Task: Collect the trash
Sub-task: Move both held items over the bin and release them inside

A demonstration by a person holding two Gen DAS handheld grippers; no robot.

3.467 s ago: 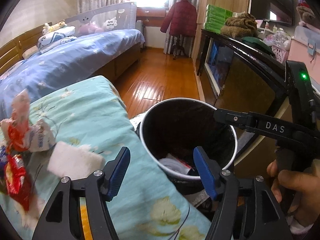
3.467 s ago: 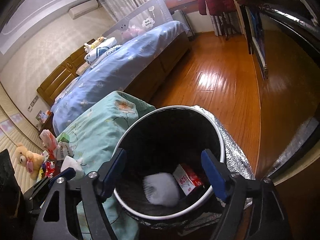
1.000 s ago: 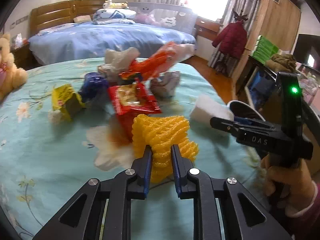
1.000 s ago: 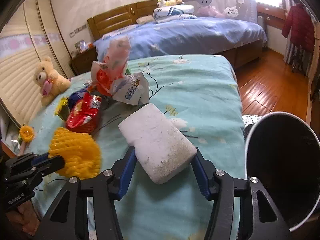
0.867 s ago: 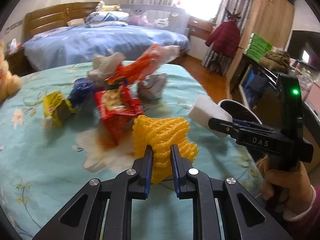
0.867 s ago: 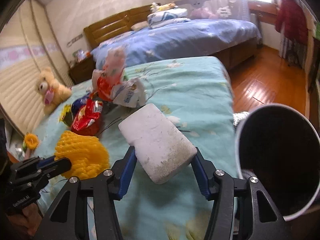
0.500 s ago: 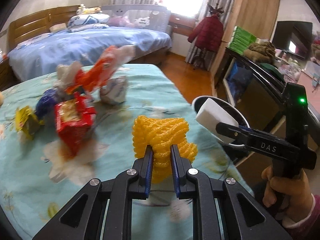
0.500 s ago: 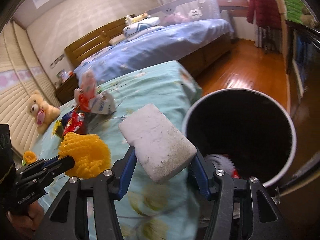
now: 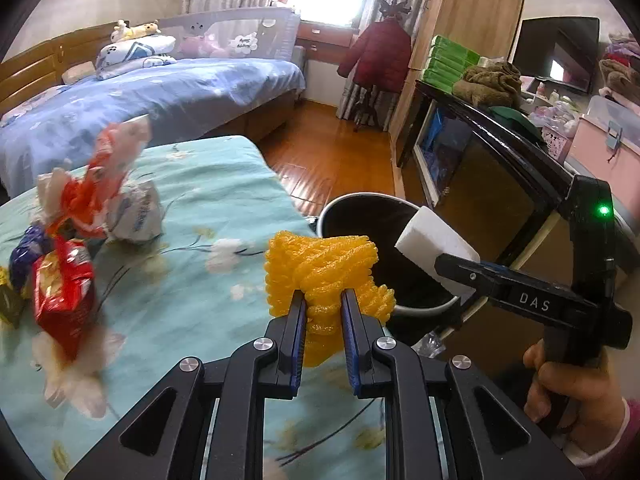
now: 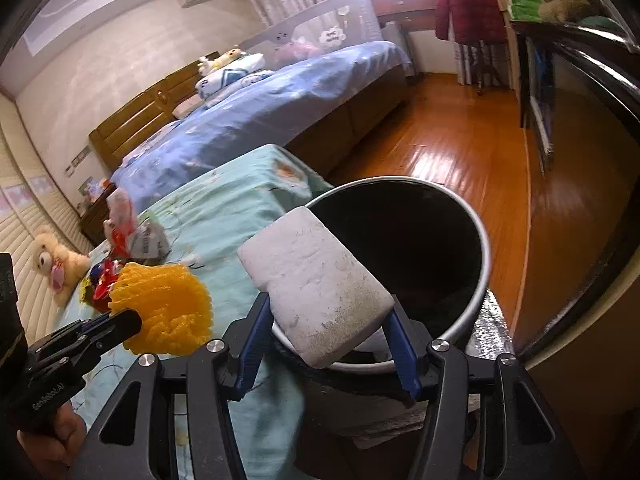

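Observation:
My left gripper point(image 9: 323, 307) is shut on a yellow foam net point(image 9: 322, 266) and holds it above the bed's edge, just left of the black trash bin point(image 9: 360, 216). The net also shows in the right wrist view point(image 10: 164, 306). My right gripper point(image 10: 325, 326) is shut on a white sponge block point(image 10: 314, 290) and holds it over the near rim of the bin point(image 10: 478, 256). The sponge also shows in the left wrist view point(image 9: 434, 242), over the bin's right side. Red, orange, blue and white wrappers point(image 9: 80, 216) lie on the teal bedspread point(image 9: 200, 280).
A blue bed point(image 9: 160, 92) stands behind. A dark glass cabinet point(image 9: 492, 184) stands right of the bin. Wooden floor point(image 10: 460, 152) lies beyond the bin. A teddy bear point(image 10: 54, 264) sits at the bed's far left. A red coat point(image 9: 380, 56) hangs by the window.
Both grippers have swung right from the trash pile toward the bin, each carrying its item. The sponge now hangs over the bin's rim and the net is beside it.

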